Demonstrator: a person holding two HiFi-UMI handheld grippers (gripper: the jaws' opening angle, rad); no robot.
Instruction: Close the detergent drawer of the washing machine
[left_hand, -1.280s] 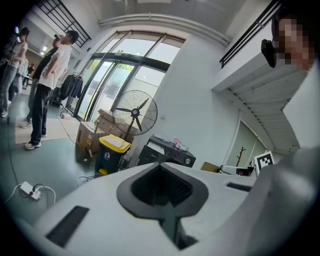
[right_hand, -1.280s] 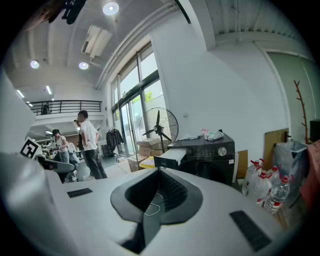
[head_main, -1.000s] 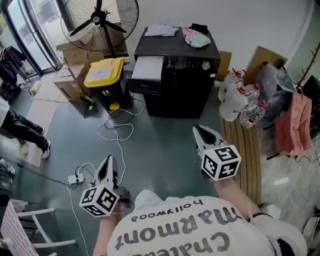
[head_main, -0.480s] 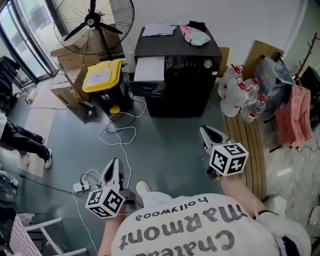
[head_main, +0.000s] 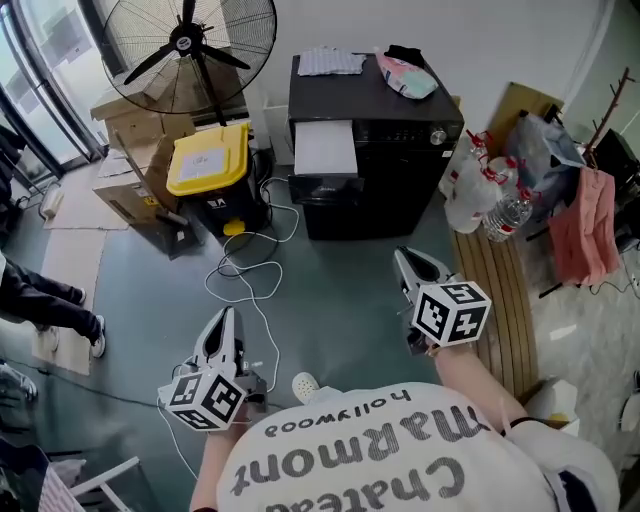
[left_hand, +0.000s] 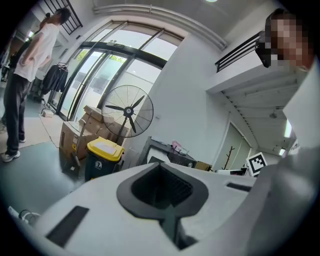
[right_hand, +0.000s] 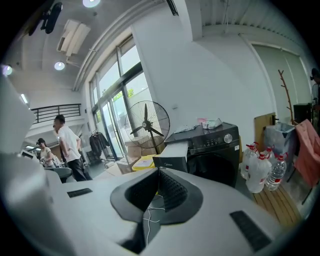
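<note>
Plainly, in the head view nothing of the task was done yet. The detergent drawer (head_main: 325, 150) stood pulled out at the left of the black washing machine (head_main: 390, 170), well apart from the 2 claws. The left claw (head_main: 226, 318) and the right claw (head_main: 402, 258) hung over the floor (head_main: 340, 290), each closed and empty. A yellow-lidded bin (head_main: 207, 160) stood just beside the machine. A white cable (head_main: 245, 270) looped on the floor toward the drawer and might snag a foot on the approach.

In the left gripper view the jaws met with nothing between them, with the fan (left_hand: 127, 112) beyond.

In the right gripper view the jaws were likewise together, pointing toward the open drawer (right_hand: 172, 155), and 2 people (right_hand: 65, 145) stood far off at the left.
</note>
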